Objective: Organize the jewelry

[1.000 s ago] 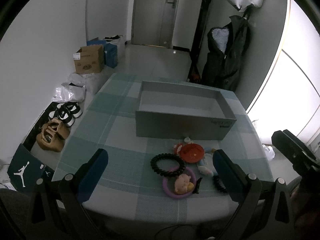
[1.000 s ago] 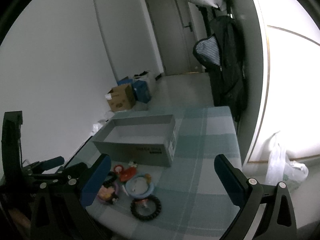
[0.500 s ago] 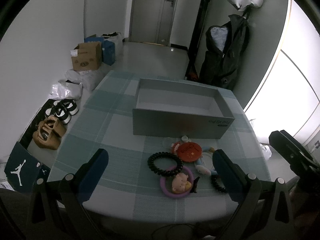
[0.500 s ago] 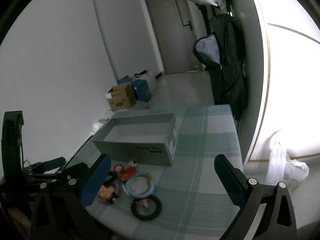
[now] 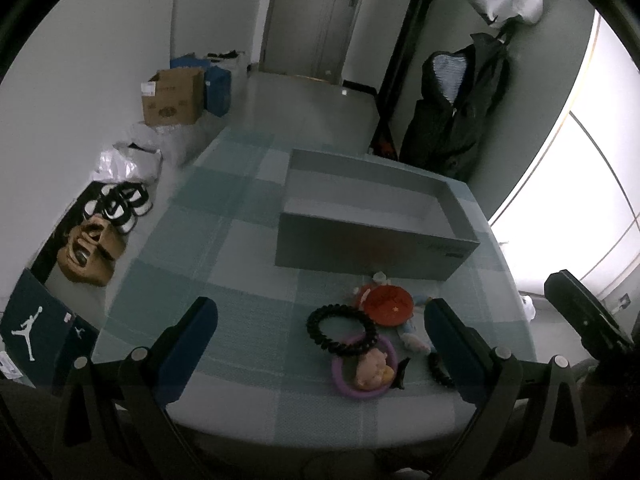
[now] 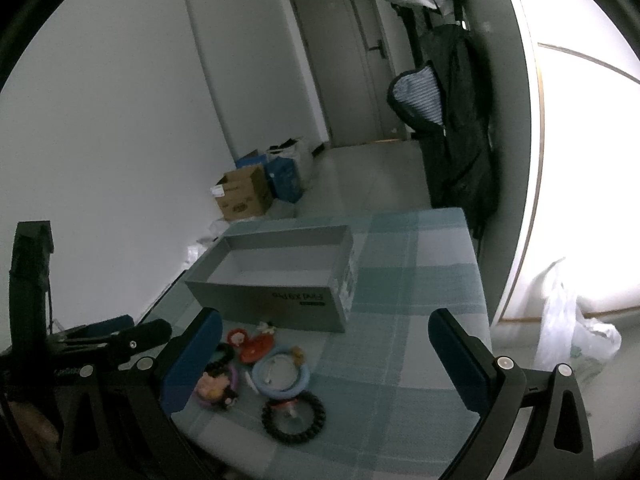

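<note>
An open grey box (image 5: 372,236) stands on the checked tablecloth (image 5: 208,240); it also shows in the right wrist view (image 6: 276,280). In front of it lies a cluster of jewelry: a black coil ring (image 5: 341,330), a red round piece (image 5: 387,300), a purple ring with a pink figure (image 5: 366,366). In the right wrist view I see a blue ring (image 6: 281,372) and a black beaded ring (image 6: 293,416). My left gripper (image 5: 320,344) is open and empty above the near table edge. My right gripper (image 6: 324,356) is open and empty, right of the cluster.
The table's near edge (image 5: 320,436) is close below both grippers. On the floor at left are shoes (image 5: 120,204), a cardboard box (image 5: 172,98) and bags. A dark coat (image 5: 456,112) hangs beyond the table's far right corner.
Both views have shifted a little; the box and jewelry sit slightly further right in the left wrist view. Nothing on the table has moved.
</note>
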{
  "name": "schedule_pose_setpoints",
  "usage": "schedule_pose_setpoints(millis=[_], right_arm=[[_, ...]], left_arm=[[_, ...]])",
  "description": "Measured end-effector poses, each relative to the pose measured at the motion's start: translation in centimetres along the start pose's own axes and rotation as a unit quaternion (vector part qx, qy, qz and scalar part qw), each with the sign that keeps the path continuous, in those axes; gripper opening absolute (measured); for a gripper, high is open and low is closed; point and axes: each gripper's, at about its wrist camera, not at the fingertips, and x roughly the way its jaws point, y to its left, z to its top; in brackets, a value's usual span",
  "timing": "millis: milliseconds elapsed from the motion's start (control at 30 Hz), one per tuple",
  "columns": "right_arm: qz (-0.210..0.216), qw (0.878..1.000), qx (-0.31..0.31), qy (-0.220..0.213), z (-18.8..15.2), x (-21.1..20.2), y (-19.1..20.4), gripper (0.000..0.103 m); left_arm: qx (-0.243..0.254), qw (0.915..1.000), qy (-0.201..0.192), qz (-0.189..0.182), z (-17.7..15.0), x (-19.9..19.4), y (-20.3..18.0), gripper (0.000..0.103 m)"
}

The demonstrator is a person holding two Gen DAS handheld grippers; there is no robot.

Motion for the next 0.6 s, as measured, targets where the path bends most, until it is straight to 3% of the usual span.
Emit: schedule_pose_setpoints(millis=[233, 400, 600], right_arm=[[0.007, 1.000, 0.009, 0.007, 0.1, 0.7, -0.2, 0.103], [0.014, 1.000, 0.016, 0.017, 0.1, 1.4, -0.4, 0.103], [0.024, 0.999, 0.028, 0.032, 0.4, 2.5, -0.6, 0.103]], left_arm=[[0.004, 0.9995, 0.031, -0.009, 0.0, 0.9, 0.1, 0.100], [0.024, 0.9954, 0.092, -0.013, 0.0, 2.9, -0.1, 0.100], [0.057, 0.9921, 0.111, -0.011, 1.0, 3.8, -0.4, 0.099]])
